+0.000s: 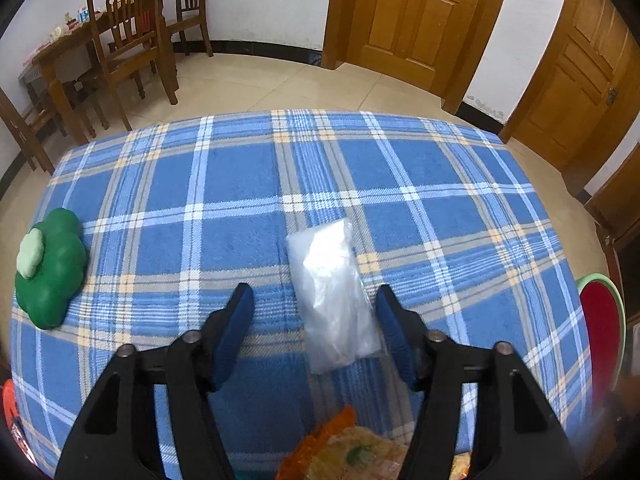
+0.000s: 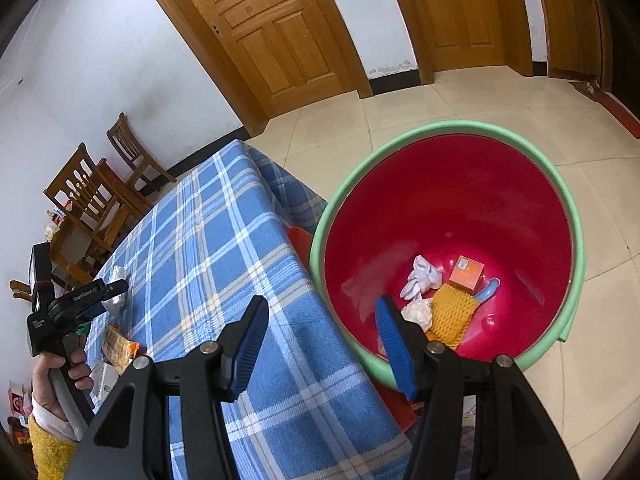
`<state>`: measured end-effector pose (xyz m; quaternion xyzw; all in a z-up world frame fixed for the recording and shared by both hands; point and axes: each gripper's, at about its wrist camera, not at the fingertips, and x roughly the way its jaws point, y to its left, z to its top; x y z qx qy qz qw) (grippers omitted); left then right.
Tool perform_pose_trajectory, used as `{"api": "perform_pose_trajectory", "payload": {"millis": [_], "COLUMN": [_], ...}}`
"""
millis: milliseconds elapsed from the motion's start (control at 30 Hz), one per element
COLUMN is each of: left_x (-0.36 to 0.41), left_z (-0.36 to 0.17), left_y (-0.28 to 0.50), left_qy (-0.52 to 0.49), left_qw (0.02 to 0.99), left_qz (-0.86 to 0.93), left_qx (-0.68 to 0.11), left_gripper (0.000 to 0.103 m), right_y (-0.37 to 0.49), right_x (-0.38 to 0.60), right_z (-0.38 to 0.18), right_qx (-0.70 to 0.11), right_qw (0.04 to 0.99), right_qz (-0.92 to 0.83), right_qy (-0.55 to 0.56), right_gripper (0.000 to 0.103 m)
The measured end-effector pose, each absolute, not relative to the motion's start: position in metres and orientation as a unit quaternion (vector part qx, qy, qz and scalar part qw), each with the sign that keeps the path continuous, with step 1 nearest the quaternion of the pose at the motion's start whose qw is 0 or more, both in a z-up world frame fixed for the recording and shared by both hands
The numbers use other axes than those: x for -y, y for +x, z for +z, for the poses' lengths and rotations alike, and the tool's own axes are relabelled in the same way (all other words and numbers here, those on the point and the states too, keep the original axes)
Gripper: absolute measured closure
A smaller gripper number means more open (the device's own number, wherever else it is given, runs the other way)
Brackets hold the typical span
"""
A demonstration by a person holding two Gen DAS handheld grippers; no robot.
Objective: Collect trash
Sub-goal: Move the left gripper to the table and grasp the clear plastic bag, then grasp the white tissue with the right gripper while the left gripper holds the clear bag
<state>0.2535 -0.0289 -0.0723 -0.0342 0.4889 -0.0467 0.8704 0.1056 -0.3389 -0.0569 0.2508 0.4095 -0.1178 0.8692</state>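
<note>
A clear plastic bag (image 1: 332, 292) lies on the blue plaid table (image 1: 240, 184). My left gripper (image 1: 316, 300) is open just above its near end, fingers on either side, not touching it. An orange snack wrapper (image 1: 344, 448) lies below the gripper at the near edge. My right gripper (image 2: 320, 312) is open and empty, held above the table edge beside the red bin with a green rim (image 2: 576, 240). The bin holds a white crumpled tissue (image 2: 422, 276), an orange box (image 2: 466, 272) and an orange foam net (image 2: 452, 316). The left gripper (image 2: 116, 292) also shows in the right wrist view over the bag (image 2: 116, 304).
A green flower-shaped object (image 1: 52, 268) sits at the table's left edge. The bin (image 1: 600, 320) stands off the right edge. Wooden chairs (image 1: 128, 36) and a dining table stand at the back left. Wooden doors (image 1: 416, 16) line the far wall. Tiled floor surrounds the table.
</note>
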Motion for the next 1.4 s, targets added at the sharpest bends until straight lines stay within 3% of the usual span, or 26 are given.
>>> {"api": "perform_pose_trajectory", "payload": {"millis": [200,1400], "left_x": [0.03,0.002], "left_z": [-0.072,-0.009], "left_y": [0.252,0.132], "left_qy": [-0.04,-0.116], "left_qw": [0.873,0.89], "left_qz": [-0.057,-0.103], "left_qx": [-0.482,-0.428], "left_gripper": [0.066,0.068], "right_y": [0.107,0.083], "right_x": [0.338,0.287], "right_z": [-0.059,-0.03], "right_qx": [-0.412,-0.391], "right_qw": [0.868,0.888], "right_qz": [-0.117,-0.052], "right_qy": [0.252,0.235], "right_gripper": [0.044,0.044]}}
